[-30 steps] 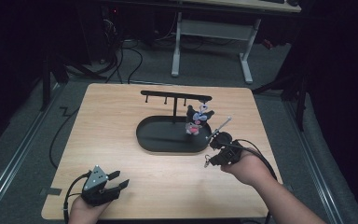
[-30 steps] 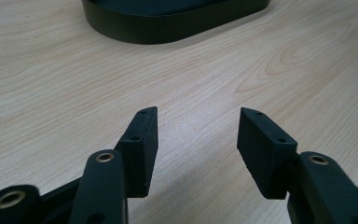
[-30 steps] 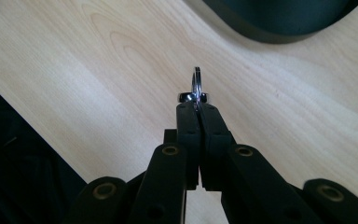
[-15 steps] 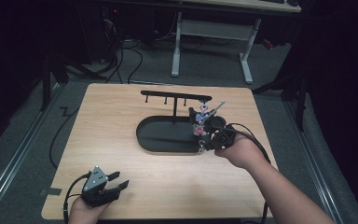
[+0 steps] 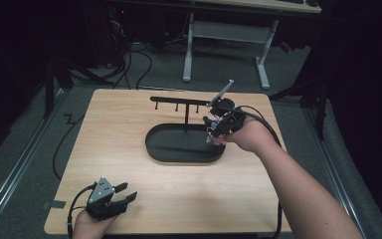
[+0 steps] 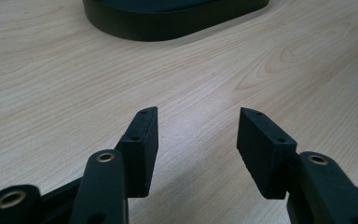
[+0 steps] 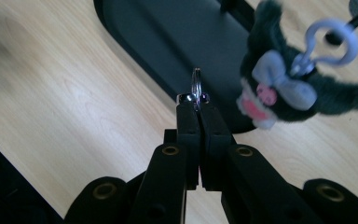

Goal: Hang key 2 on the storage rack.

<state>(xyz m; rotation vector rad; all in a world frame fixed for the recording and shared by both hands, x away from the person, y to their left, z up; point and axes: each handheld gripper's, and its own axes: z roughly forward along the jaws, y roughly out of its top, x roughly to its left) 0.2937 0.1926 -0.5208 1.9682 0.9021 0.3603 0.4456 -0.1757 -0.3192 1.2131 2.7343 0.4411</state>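
Note:
A black stand has an oval base (image 5: pixel 179 145) and a hook bar (image 5: pixel 176 101) on a post. My right gripper (image 5: pixel 215 125) hovers at the bar's right end, above the base's right side. In the right gripper view this gripper (image 7: pixel 196 106) is shut on a small metal key ring (image 7: pixel 196 83). Beside it hangs a dark plush toy (image 7: pixel 284 95) with a lilac bow, held by a lilac clasp (image 7: pixel 332 39) on a peg. My left gripper (image 5: pixel 123 195) rests at the table's front left, open, with nothing between its fingers (image 6: pixel 144 135).
The wooden table (image 5: pixel 129 134) stands on grey carpet. A white desk frame (image 5: pixel 226 45) and cables lie beyond its far edge. The stand's base edge (image 6: pixel 168 25) lies ahead of the left gripper.
My right hand has risen and moved away from the front, from the base's right edge up to the right end of the hook bar. The left gripper has stayed put.

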